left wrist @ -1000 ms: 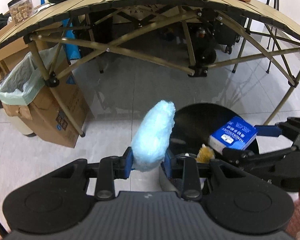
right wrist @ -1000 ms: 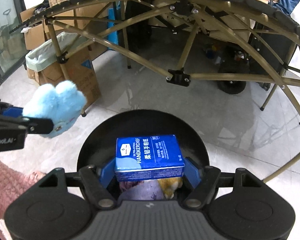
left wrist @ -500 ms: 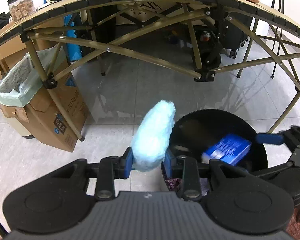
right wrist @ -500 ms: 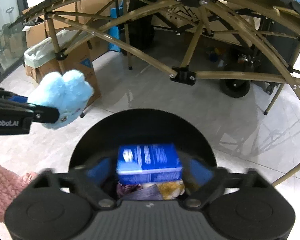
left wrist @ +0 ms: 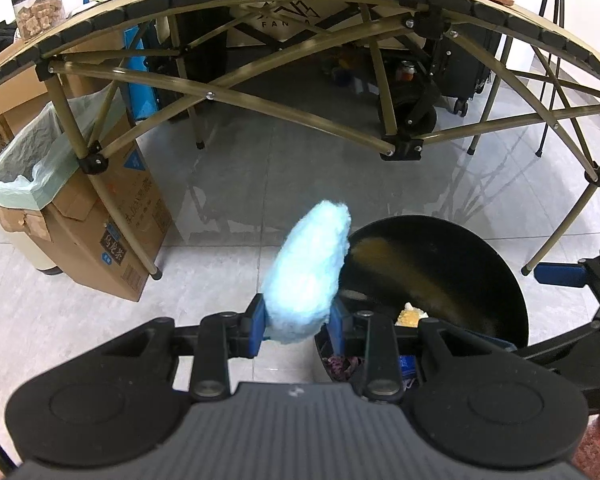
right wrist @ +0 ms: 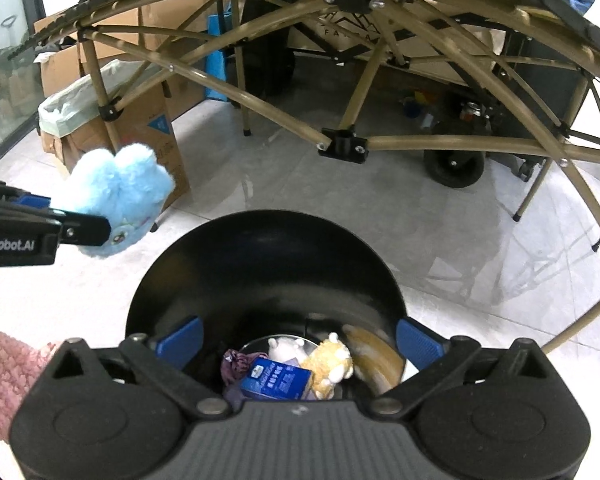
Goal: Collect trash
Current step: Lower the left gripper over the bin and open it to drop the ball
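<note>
My left gripper is shut on a fluffy light-blue plush toy, held just left of the black round trash bin; the toy also shows in the right wrist view. My right gripper is open and empty over the bin. Inside the bin lie a blue tissue box, a yellow plush, a white item and purple fabric.
A folding table frame arches over the tiled floor behind the bin. A cardboard box with a green-lined bin stands at the left. A wheeled cart sits under the table.
My right gripper opened and the blue tissue box dropped into the bin. My left gripper kept hold of the blue plush toy, nearly still.
</note>
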A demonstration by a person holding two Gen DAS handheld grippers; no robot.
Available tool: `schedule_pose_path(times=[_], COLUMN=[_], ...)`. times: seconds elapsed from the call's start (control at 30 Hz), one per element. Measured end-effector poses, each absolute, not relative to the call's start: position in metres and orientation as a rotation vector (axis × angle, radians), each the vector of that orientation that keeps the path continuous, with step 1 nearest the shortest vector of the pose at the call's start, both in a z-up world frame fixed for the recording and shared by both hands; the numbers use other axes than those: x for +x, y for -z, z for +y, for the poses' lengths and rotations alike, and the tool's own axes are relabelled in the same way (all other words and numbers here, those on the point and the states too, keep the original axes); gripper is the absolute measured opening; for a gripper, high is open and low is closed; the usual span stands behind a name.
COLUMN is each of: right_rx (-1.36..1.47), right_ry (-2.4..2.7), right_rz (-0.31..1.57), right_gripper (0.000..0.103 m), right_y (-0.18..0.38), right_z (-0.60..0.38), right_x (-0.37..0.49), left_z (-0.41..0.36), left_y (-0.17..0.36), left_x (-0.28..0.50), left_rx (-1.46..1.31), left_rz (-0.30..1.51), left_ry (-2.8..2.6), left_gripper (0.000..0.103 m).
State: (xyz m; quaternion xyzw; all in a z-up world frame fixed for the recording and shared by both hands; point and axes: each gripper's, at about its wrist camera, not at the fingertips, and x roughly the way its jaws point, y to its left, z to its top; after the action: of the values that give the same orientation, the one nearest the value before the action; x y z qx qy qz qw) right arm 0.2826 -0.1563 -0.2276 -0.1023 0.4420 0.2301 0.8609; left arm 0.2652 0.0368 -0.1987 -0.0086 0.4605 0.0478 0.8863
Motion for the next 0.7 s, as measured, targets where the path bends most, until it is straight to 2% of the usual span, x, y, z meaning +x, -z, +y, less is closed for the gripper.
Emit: schedule_pose_path(times=[0.7], right_rx=[-0.062], right_ry=[-0.233], right_rz=[0.952], right_gripper=[0.103], right_y=[0.203], right_z=[-0.255], right_x=[0.27], left_z=[-0.024], left_y=[0.202], left_x=[0.272], left_rx=[0.066], left_rz=[0.969], left_ry=[0.036], left_gripper=[0.032])
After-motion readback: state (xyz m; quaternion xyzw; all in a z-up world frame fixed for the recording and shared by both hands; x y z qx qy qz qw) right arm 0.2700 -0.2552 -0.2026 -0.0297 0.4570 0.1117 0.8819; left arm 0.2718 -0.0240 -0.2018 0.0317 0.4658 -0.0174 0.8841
